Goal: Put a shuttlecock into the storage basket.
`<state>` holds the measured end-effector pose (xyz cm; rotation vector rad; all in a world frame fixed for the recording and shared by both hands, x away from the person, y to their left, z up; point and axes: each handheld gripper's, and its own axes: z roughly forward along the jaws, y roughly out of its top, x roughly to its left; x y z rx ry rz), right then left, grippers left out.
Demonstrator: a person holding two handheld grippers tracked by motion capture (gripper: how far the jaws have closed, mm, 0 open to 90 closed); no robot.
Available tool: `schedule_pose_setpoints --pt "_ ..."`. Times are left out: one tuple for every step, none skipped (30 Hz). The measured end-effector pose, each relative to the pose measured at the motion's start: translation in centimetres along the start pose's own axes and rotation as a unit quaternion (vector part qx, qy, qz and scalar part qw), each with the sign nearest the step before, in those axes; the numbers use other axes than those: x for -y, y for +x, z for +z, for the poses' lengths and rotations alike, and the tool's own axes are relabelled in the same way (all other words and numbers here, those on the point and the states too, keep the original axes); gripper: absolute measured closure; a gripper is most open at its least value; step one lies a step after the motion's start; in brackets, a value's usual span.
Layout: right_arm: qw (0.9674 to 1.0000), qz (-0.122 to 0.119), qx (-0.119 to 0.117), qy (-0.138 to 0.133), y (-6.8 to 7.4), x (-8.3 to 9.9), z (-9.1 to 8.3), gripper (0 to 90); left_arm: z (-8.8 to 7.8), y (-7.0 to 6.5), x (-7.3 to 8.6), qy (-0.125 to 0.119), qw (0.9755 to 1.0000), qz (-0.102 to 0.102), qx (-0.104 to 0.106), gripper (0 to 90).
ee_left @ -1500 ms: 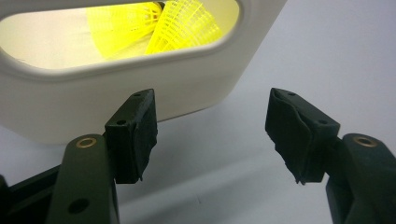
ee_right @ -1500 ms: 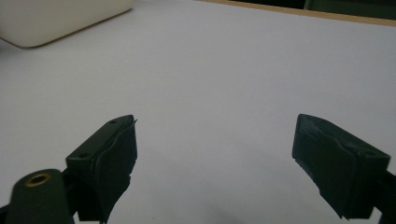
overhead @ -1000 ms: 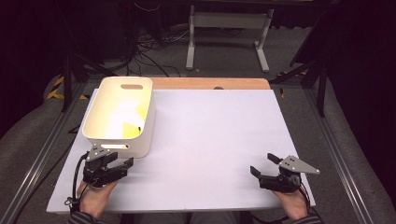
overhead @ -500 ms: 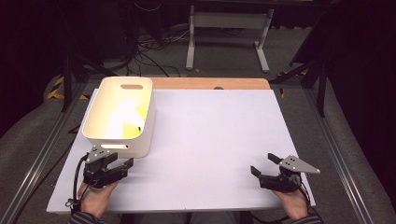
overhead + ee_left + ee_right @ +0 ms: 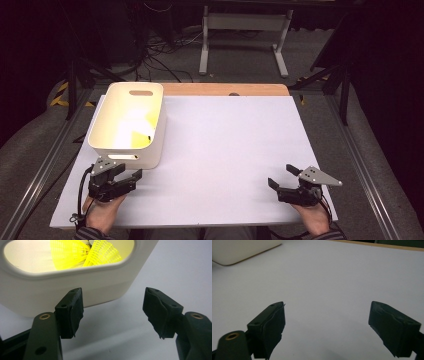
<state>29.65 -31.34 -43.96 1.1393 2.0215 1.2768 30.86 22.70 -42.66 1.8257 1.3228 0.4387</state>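
The bin [image 5: 127, 125] — a white, smooth, round-cornered plastic tub — is set at the sheet's [image 5: 220, 150] left side, its long axis running away from the person, a handle slot at each end. Yellow mesh-skirted shuttlecocks [image 5: 85, 252] are seen through the near slot. Just short of that near wall the left gripper [image 5: 125, 176] is held, jaws wide, nothing between. The right gripper [image 5: 282, 177] is held well apart — jaws wide, empty.

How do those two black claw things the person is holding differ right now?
The left gripper sits right at the white bin, aimed at its handle slot; the right gripper lies apart from it, over bare table. The right carries a plainly visible grey plate; the left's is mostly tucked by the bin. Both are open, holding nothing.
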Motion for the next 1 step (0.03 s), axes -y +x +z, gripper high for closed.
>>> schedule_pose_setpoints --pt "1.0 -0.001 0.0 -0.001 0.0 -0.01 -0.01 14.1 0.0 0.01 0.0 0.0 1.0 -0.001 0.0 33.5"
